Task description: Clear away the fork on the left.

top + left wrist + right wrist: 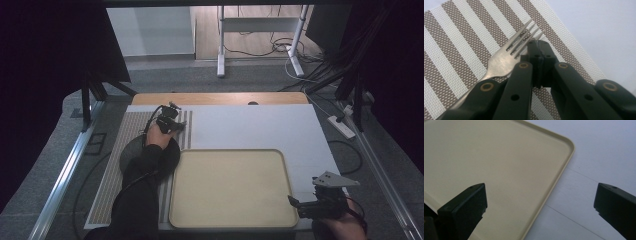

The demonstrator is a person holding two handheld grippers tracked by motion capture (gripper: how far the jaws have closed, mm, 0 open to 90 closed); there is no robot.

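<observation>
Left gripper view puts the fork (501,61) right in front of me: it lies flat on the striped placemat (454,50), its tines pointing away toward the mat's far edge, its handle running back under my own black arms. My left gripper (540,50) has its jaws pressed together, tip against tip, with nothing pinched between them; the closed tips sit just beside the tines, on their right in this view, and I cannot tell whether they touch the metal. Past the mat's edge lies the pale tabletop (599,30). From the high view, my left gripper (176,125) is over the far end of the striped placemat (127,130), at the left of the table, and my dark-sleeved forearm crosses a dark round plate (131,152) that rests on the mat. Just beside the mat, nearer the middle, lies the beige tray (280,165), bare inside. My right gripper (295,202) hangs at the near right corner of that tray, well apart from the fork. Along the right gripper view its jaws are spread wide, holding nothing, one over the tray (499,165) and the other over the white table surface (599,150), with the tray's raised rim running between them.
</observation>
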